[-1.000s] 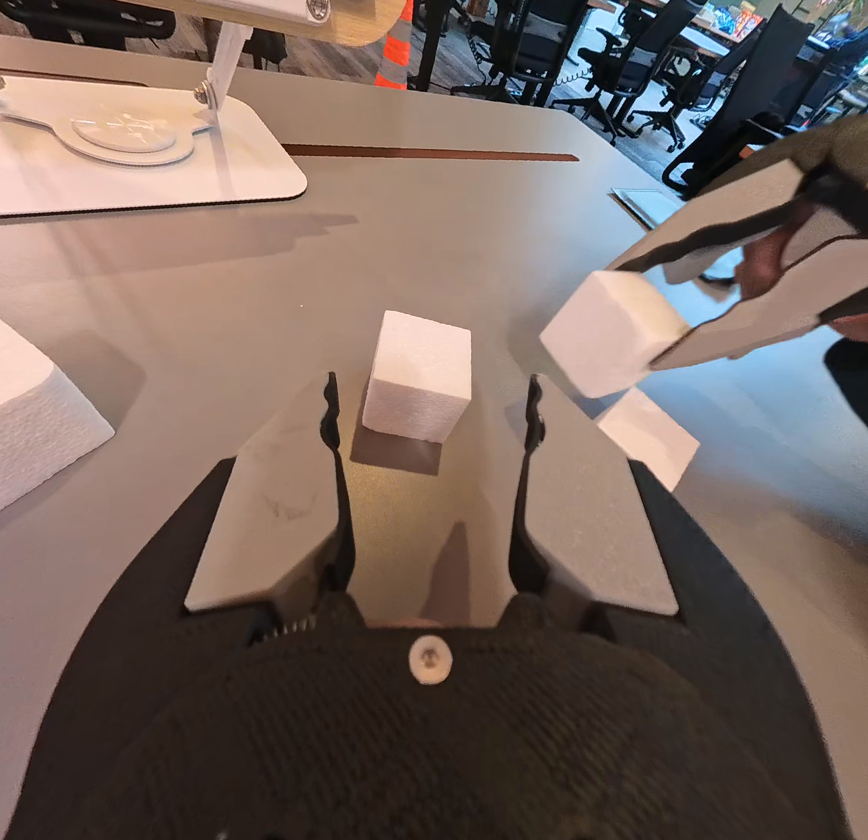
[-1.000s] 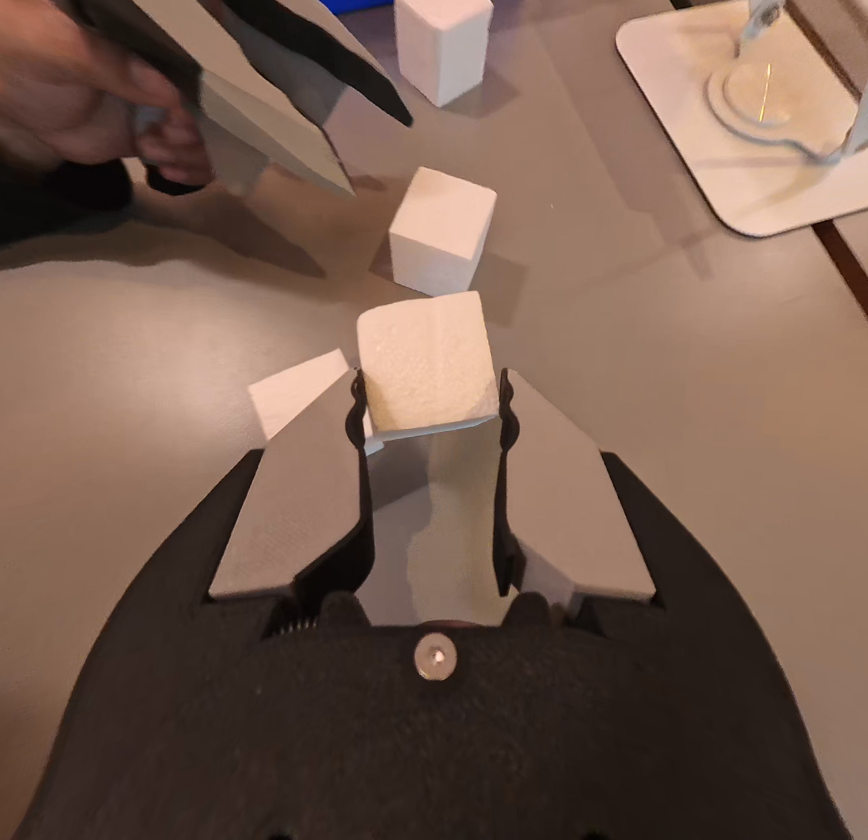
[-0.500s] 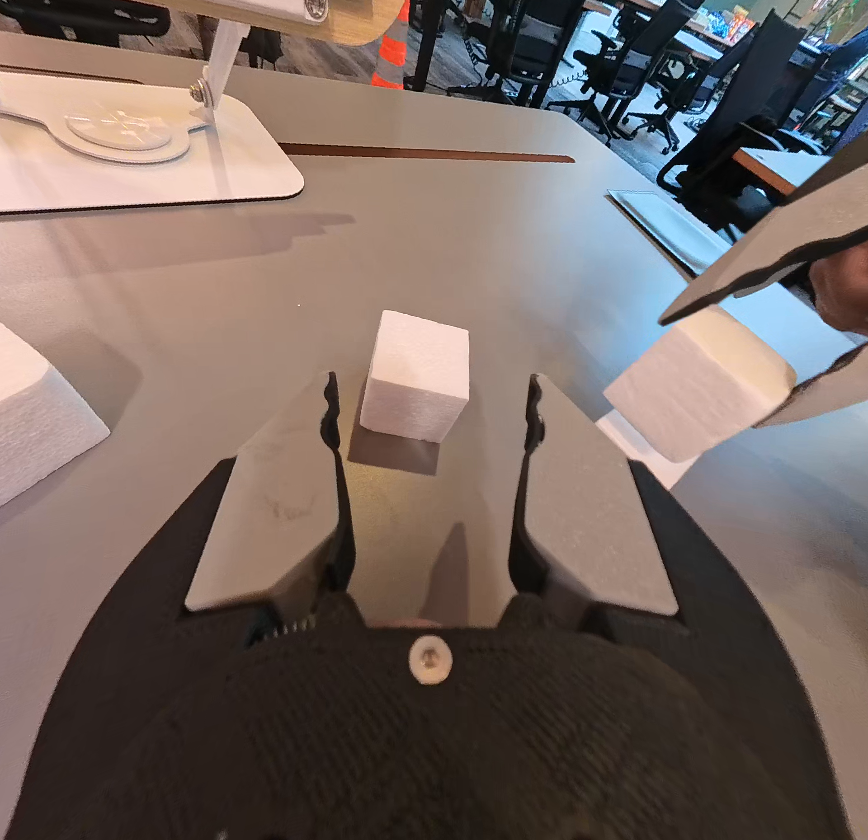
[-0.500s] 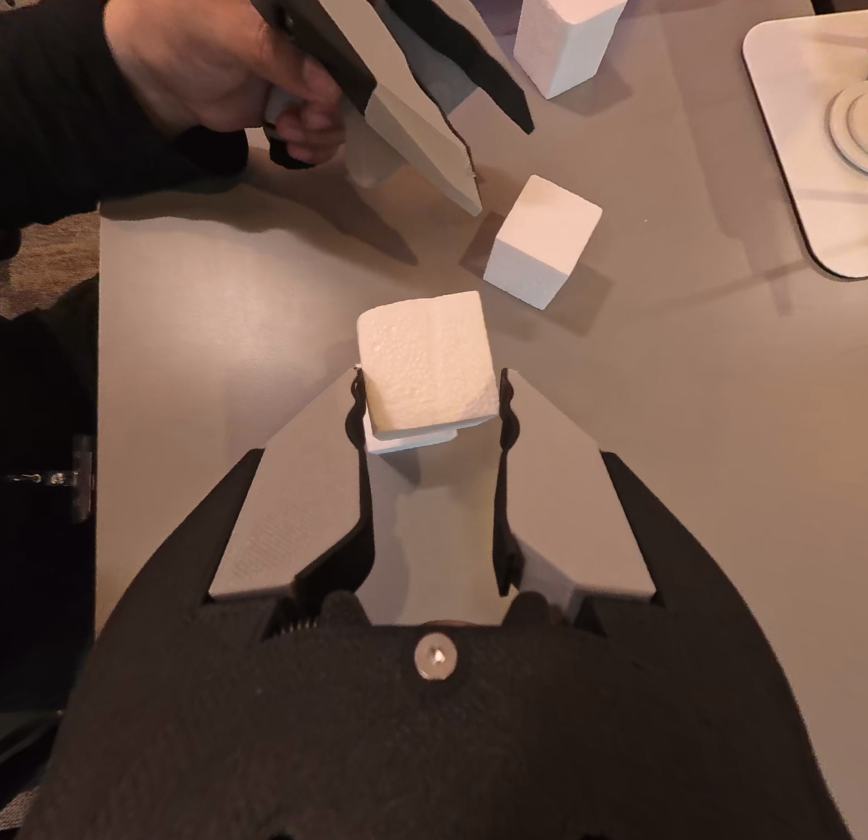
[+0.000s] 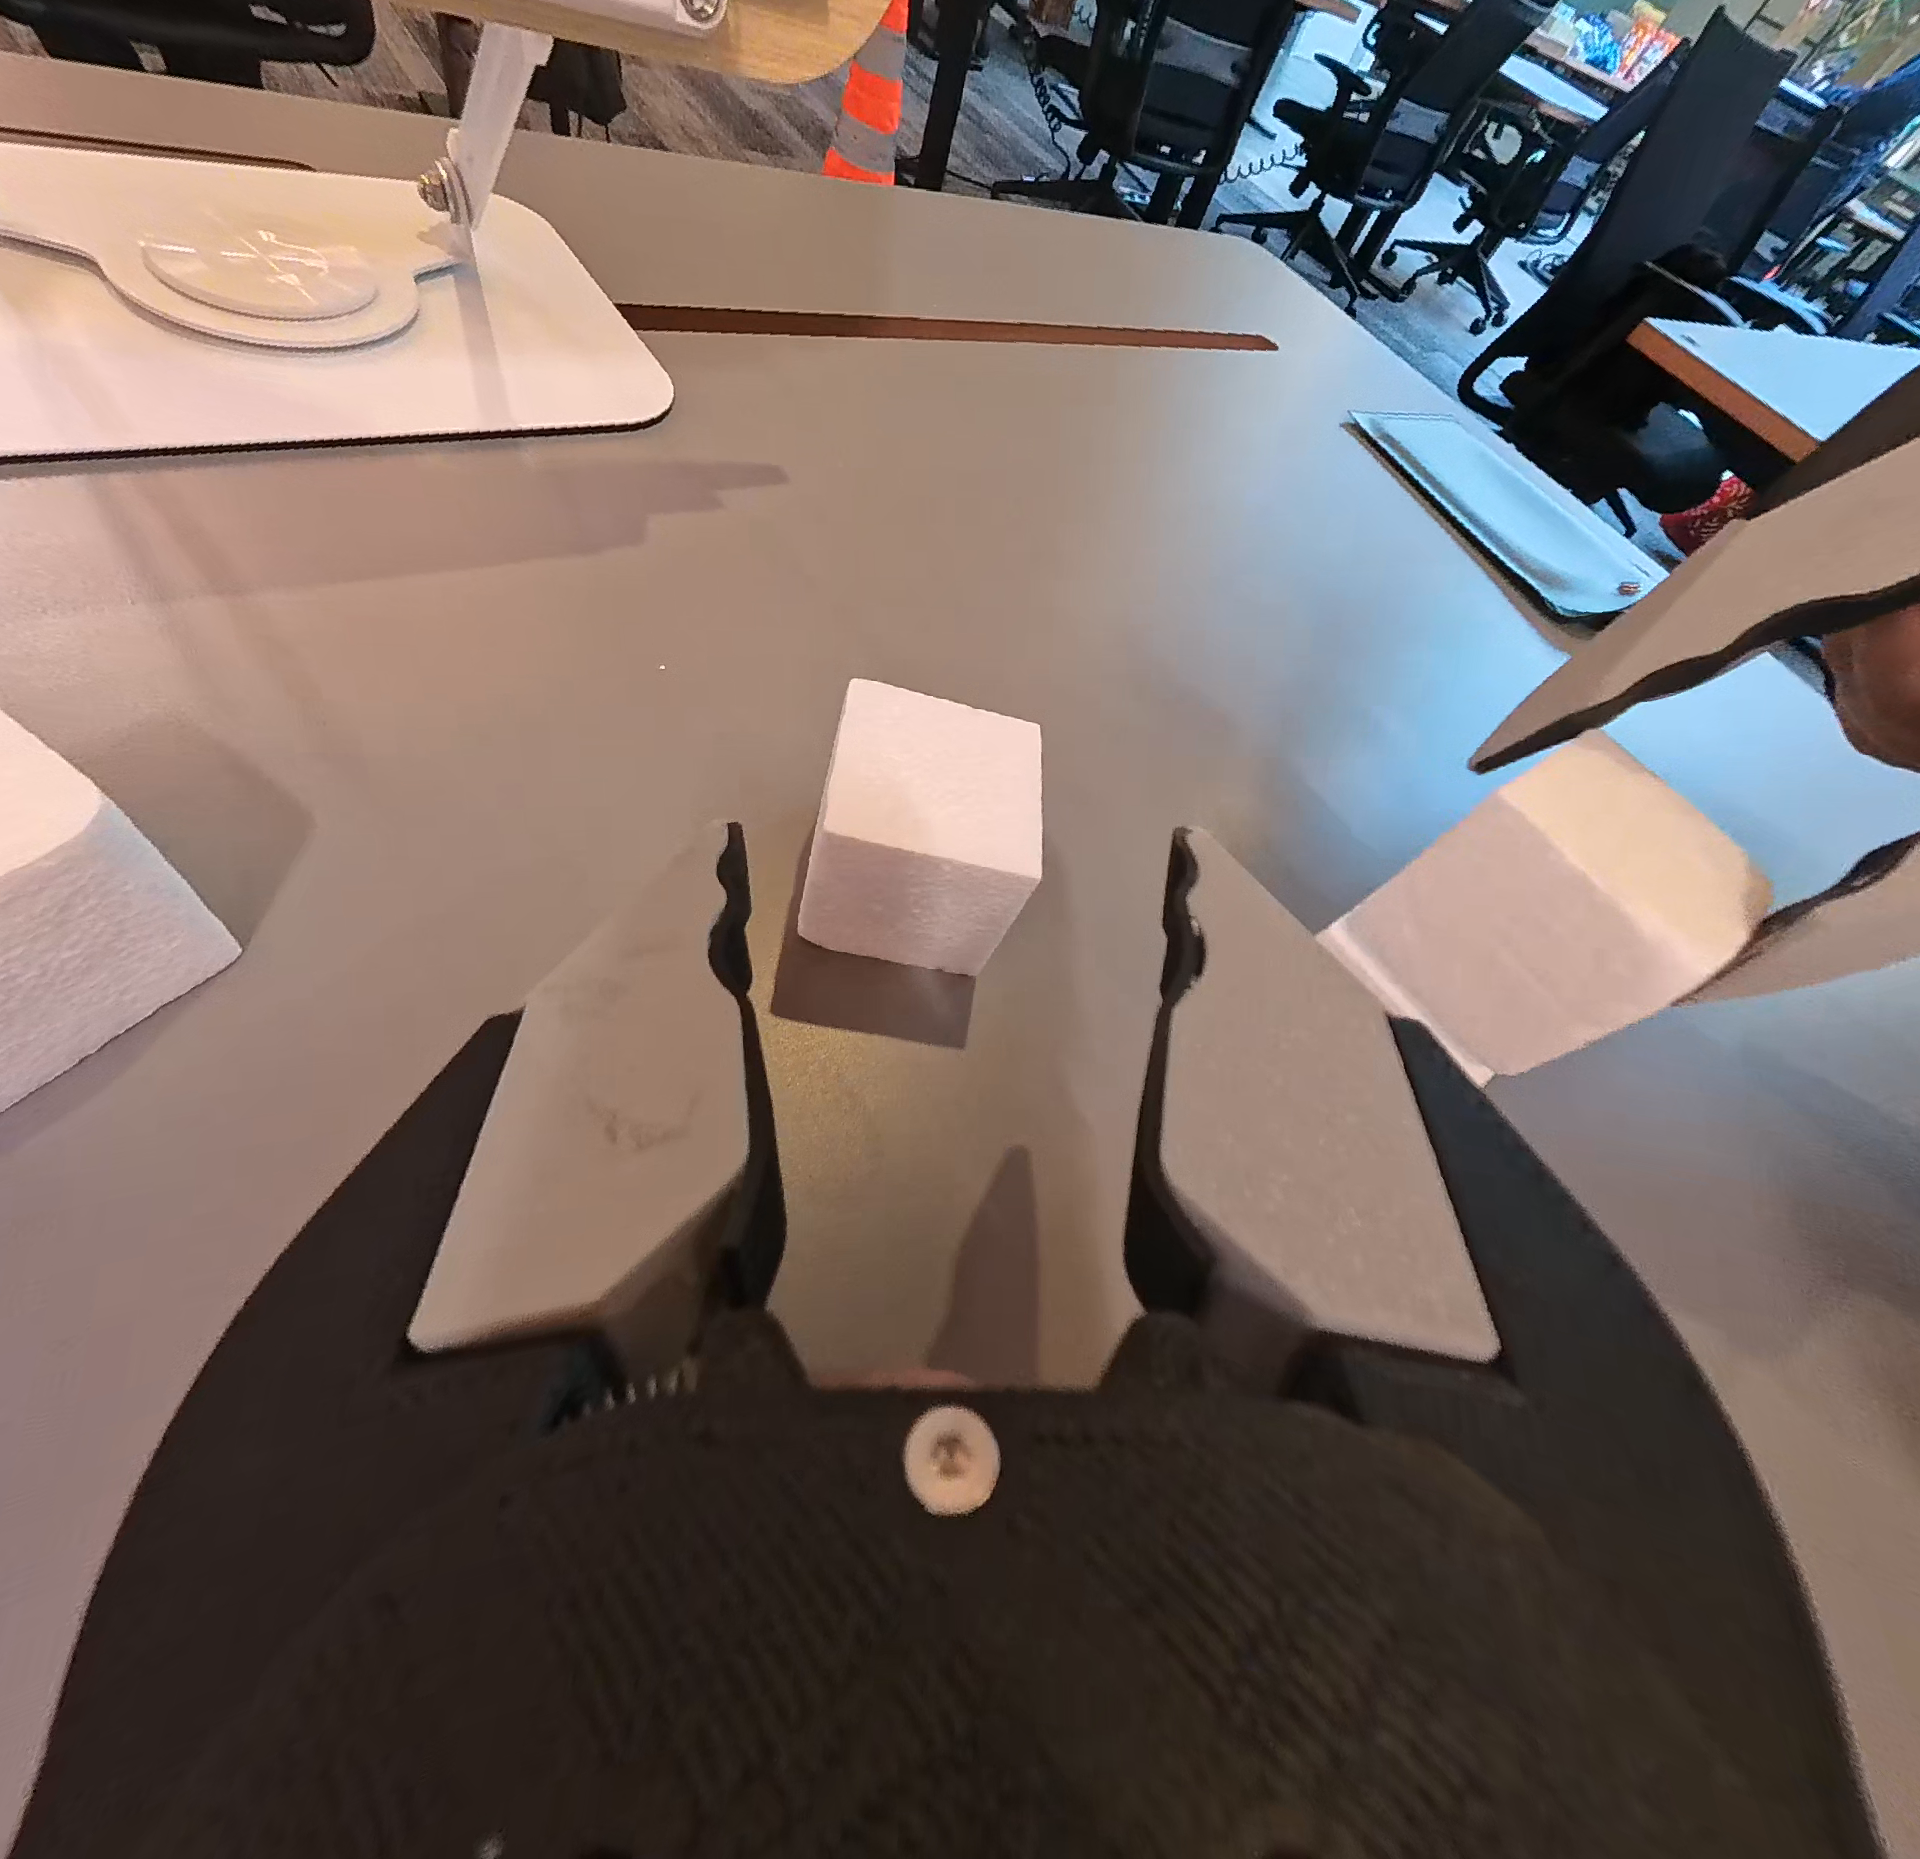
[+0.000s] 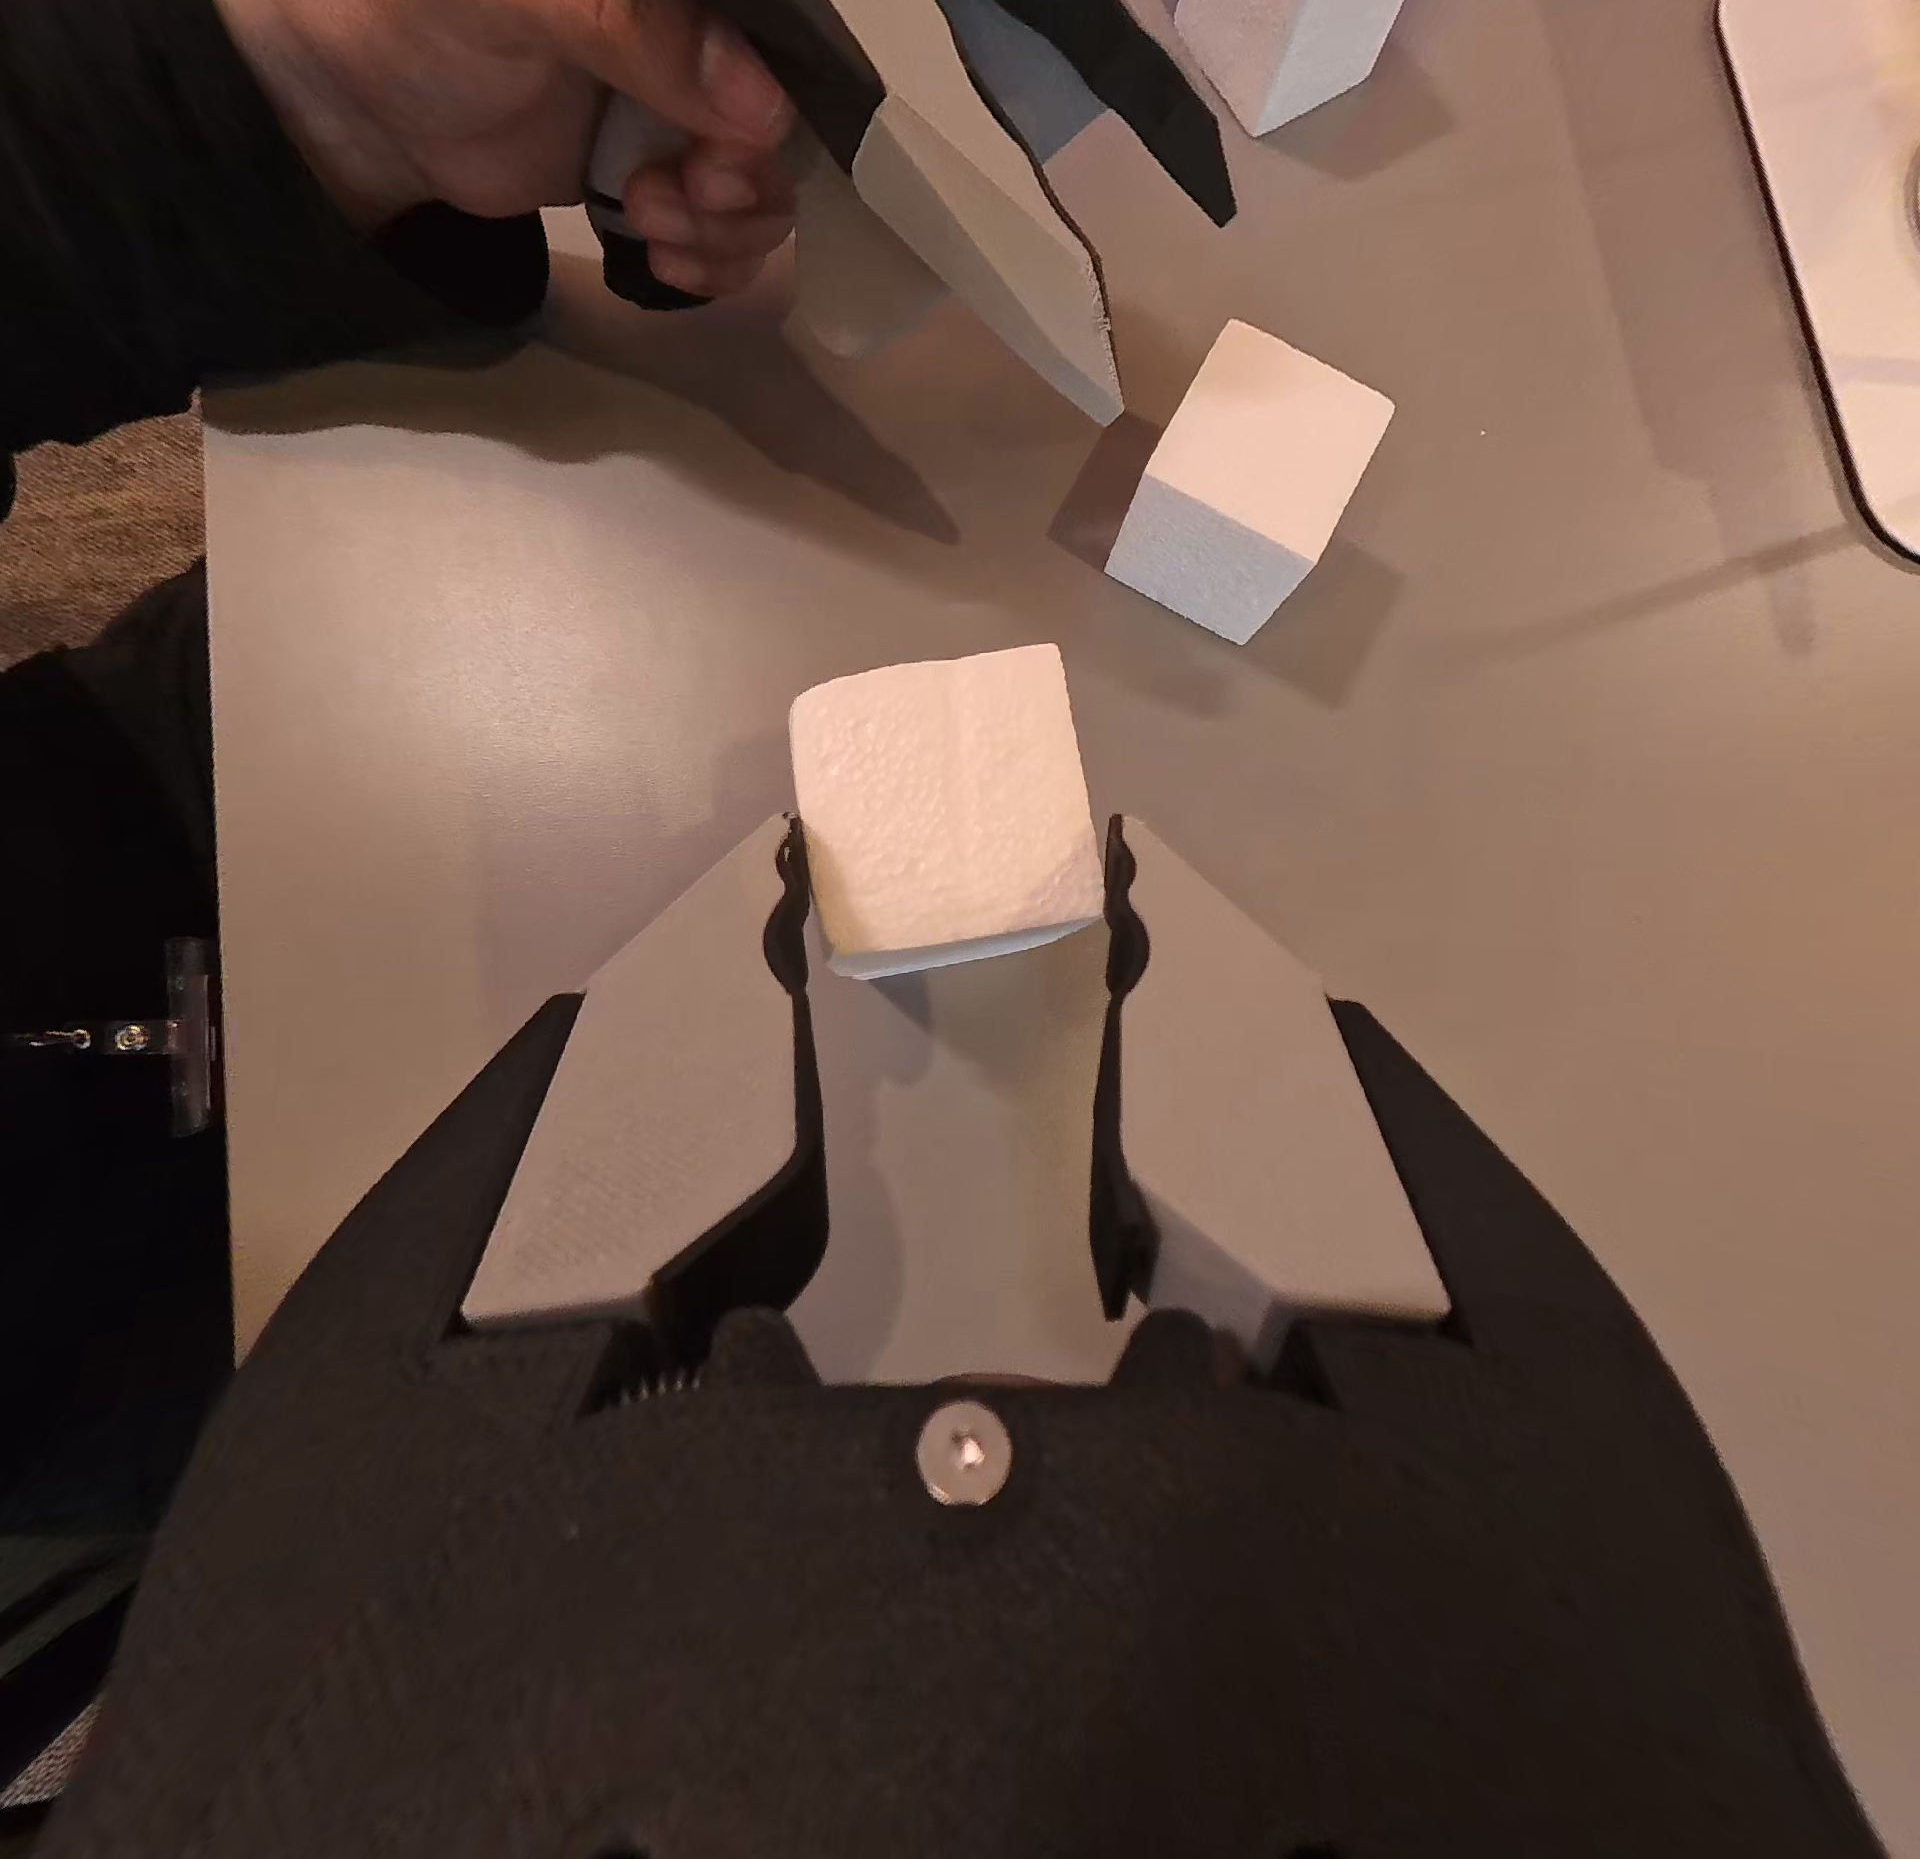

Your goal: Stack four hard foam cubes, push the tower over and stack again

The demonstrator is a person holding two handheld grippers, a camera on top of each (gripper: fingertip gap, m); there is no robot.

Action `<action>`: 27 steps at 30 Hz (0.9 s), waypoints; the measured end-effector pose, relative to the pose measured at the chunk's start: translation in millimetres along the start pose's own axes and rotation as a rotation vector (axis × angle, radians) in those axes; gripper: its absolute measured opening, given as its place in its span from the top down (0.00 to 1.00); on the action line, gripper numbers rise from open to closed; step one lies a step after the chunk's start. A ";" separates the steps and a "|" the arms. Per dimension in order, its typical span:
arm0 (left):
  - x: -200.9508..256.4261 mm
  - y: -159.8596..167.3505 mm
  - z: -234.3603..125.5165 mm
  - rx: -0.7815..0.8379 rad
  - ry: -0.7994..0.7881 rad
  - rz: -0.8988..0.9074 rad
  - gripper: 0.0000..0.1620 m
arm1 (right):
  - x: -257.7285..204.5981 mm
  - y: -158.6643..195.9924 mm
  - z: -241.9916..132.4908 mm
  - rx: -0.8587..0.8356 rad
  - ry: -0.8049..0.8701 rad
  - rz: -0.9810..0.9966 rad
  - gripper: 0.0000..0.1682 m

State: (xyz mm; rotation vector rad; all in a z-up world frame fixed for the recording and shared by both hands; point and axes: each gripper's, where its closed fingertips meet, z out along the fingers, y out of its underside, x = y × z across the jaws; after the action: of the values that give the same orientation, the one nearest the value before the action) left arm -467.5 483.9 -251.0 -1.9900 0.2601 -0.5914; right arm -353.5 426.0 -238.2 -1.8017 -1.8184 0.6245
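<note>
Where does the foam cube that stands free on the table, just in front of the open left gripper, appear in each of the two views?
Left wrist view: the free-standing cube is at centre, just beyond the tips of the open left gripper.
Right wrist view: the same cube is at upper right, beside the left gripper's lower finger.
Shared landmark: the cube held by the right gripper, at right edge in the left view, at centre in the right view.

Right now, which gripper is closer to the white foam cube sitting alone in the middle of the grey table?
Left. The left gripper hangs open just behind that white foam cube. The right gripper sits off to the side, shut on another foam cube.
</note>
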 end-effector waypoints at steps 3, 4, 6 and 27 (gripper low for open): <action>0.2 0.3 0.2 -0.002 0.000 0.002 0.51 | -0.7 1.1 1.5 -0.005 -0.006 -0.003 0.67; 0.2 0.4 0.4 -0.002 0.000 0.002 0.51 | -0.5 1.6 2.0 -0.007 -0.006 -0.003 0.67; 0.0 0.9 0.7 -0.005 -0.001 0.002 0.51 | -0.8 2.1 2.6 -0.009 -0.011 -0.002 0.67; -6.9 2.7 1.9 -0.012 -0.042 0.016 0.42 | -4.1 -27.2 -35.2 0.409 -0.021 0.064 0.57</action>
State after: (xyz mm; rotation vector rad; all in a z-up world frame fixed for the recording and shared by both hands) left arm -472.3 487.1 -256.1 -2.0079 0.2535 -0.5384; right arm -352.0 420.5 -193.9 -1.5833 -1.5134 0.9650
